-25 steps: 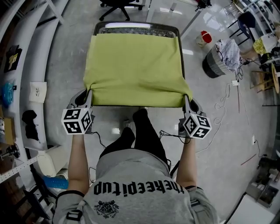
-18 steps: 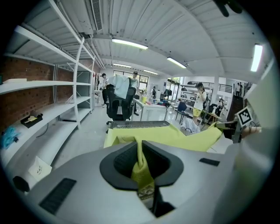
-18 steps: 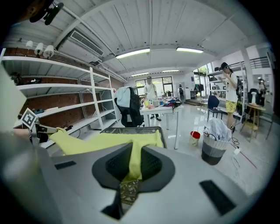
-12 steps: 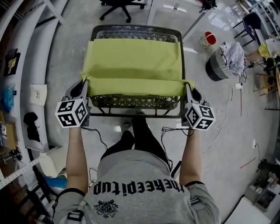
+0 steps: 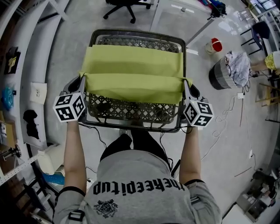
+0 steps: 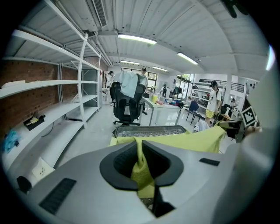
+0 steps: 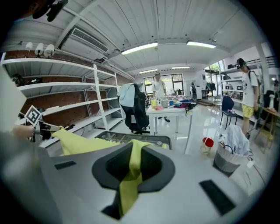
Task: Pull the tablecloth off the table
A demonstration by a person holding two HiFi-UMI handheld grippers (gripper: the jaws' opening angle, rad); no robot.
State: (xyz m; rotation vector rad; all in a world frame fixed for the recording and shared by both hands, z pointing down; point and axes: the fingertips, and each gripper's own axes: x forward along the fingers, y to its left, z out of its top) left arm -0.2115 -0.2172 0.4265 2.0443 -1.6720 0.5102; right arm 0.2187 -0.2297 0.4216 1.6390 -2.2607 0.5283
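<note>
A yellow-green tablecloth lies on a dark lattice-top table, its near edge lifted and folded back over itself. My left gripper is shut on the cloth's near left corner, and the pinched fabric shows between its jaws. My right gripper is shut on the near right corner, a strip of cloth hanging through its jaws. The near strip of the table top is bare; the far rim also shows past the cloth.
A black office chair stands beyond the table. A grey bin with fabric and a red bucket sit at the right, with cables on the floor. White shelving runs along the left.
Both grippers have carried the cloth's near edge away from the person, over the table. The cloth has folded back on itself, and the table's near lattice has come uncovered.
</note>
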